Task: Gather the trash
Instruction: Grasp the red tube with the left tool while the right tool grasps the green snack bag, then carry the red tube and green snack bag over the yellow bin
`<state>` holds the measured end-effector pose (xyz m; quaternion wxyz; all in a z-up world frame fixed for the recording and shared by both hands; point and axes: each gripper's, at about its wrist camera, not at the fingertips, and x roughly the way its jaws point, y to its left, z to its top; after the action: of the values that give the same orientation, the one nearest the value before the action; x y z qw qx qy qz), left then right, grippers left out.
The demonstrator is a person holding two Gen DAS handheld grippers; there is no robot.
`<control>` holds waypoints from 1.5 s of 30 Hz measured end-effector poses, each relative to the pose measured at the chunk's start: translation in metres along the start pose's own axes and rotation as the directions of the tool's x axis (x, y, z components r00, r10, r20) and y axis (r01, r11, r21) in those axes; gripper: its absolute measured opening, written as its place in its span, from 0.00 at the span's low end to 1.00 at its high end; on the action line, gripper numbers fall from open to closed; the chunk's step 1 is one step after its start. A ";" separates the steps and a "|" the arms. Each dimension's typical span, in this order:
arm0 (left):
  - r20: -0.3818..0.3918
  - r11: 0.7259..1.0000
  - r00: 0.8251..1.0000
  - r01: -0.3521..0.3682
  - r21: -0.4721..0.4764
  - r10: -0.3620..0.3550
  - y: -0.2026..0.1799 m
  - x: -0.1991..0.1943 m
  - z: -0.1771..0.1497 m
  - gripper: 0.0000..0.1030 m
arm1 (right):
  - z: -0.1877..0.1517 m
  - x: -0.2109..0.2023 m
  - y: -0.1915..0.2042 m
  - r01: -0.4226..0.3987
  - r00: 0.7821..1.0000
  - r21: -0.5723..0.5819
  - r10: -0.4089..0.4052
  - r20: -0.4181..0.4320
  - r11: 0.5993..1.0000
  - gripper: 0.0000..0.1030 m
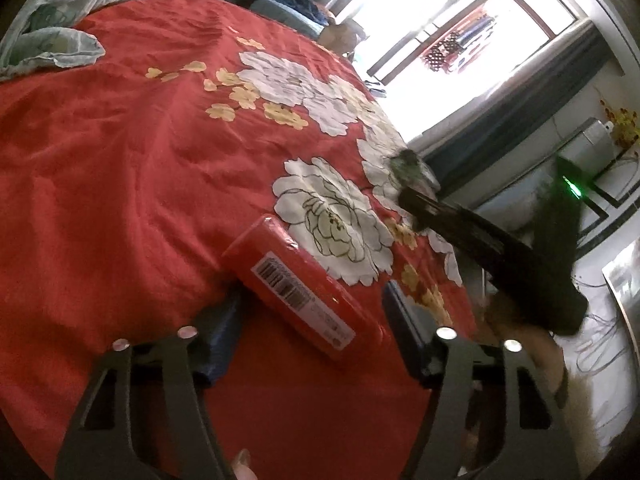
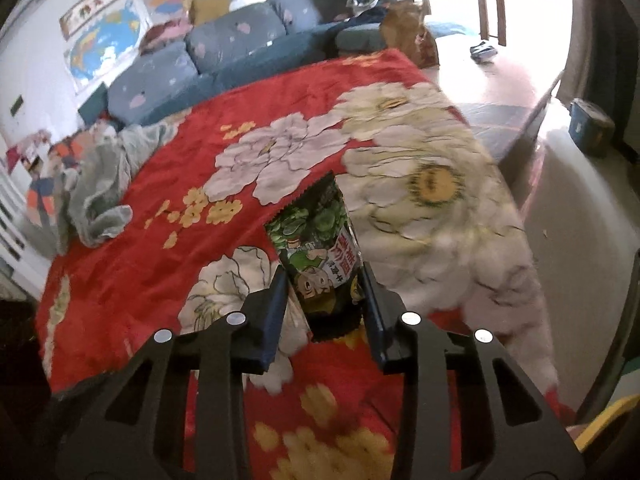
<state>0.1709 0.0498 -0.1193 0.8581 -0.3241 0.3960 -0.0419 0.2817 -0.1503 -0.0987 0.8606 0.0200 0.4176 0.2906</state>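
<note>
A red pack with a barcode (image 1: 296, 280) lies slantwise on the red flowered blanket (image 1: 120, 180). My left gripper (image 1: 312, 292) is around it, and its fingers (image 1: 224, 328) touch the pack on both sides. A green snack bag (image 2: 316, 248) stands up between the pads of my right gripper (image 2: 322, 276), which is shut on its lower half. In the left wrist view the right gripper (image 1: 416, 200) reaches in from the right at the blanket's edge, with the green snack bag (image 1: 408, 166) sticking out of its tips.
A crumpled grey-green cloth (image 1: 52, 40) (image 2: 100, 192) lies at the blanket's far side. A blue sofa (image 2: 224, 52) stands behind the bed. The blanket's edge drops to the floor on the right, near a blue bin (image 2: 588, 120) and a bright window (image 1: 460, 40).
</note>
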 end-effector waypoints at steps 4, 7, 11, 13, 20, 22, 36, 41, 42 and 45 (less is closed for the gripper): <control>0.002 1.000 1.000 -0.012 -0.016 0.012 0.001 0.004 0.003 0.43 | -0.010 -0.025 -0.013 -0.005 0.999 0.031 0.003 0.035 1.000 0.27; 0.006 1.000 1.000 -0.019 0.006 0.019 -0.005 0.007 0.003 0.38 | -0.018 -0.042 -0.018 -0.007 0.998 0.036 0.005 0.057 0.999 0.27; 0.003 0.999 1.000 -0.006 0.050 0.006 -0.018 0.006 0.000 0.33 | -0.028 -0.063 -0.023 -0.019 0.996 0.051 0.014 0.091 0.999 0.26; 0.003 0.997 1.000 0.004 0.074 -0.004 -0.026 0.004 -0.002 0.32 | -0.033 -0.073 -0.025 -0.023 0.994 0.062 0.017 0.106 0.998 0.26; 0.028 0.986 0.999 0.033 0.162 -0.038 -0.054 -0.008 -0.008 0.31 | -0.048 -0.101 -0.036 -0.030 0.991 0.093 0.017 0.136 0.995 0.26; 0.037 0.982 0.998 0.040 0.187 -0.047 -0.062 -0.012 -0.009 0.31 | -0.053 -0.108 -0.040 -0.026 0.990 0.102 0.011 0.143 0.994 0.26; 0.077 0.943 0.991 0.077 0.323 -0.107 -0.107 -0.036 -0.024 0.31 | -0.081 -0.148 -0.055 0.011 0.983 0.157 -0.039 0.178 0.988 0.26; 0.070 0.932 0.989 0.101 0.348 -0.133 -0.117 -0.037 -0.028 0.31 | -0.086 -0.164 -0.062 0.020 0.979 0.179 -0.056 0.198 0.984 0.26; 0.066 0.929 0.988 0.106 0.356 -0.138 -0.120 -0.038 -0.030 0.31 | -0.088 -0.167 -0.063 0.021 0.978 0.183 -0.059 0.202 0.983 0.26; 0.059 0.919 0.986 0.120 0.376 -0.153 -0.130 -0.039 -0.036 0.31 | -0.092 -0.177 -0.067 0.039 0.972 0.202 -0.084 0.219 0.979 0.26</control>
<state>0.1425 -0.0579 -0.0343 0.9153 -0.1845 0.3195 -0.1616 0.1615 -0.3163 -0.0521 0.9050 0.1247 0.3439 0.2172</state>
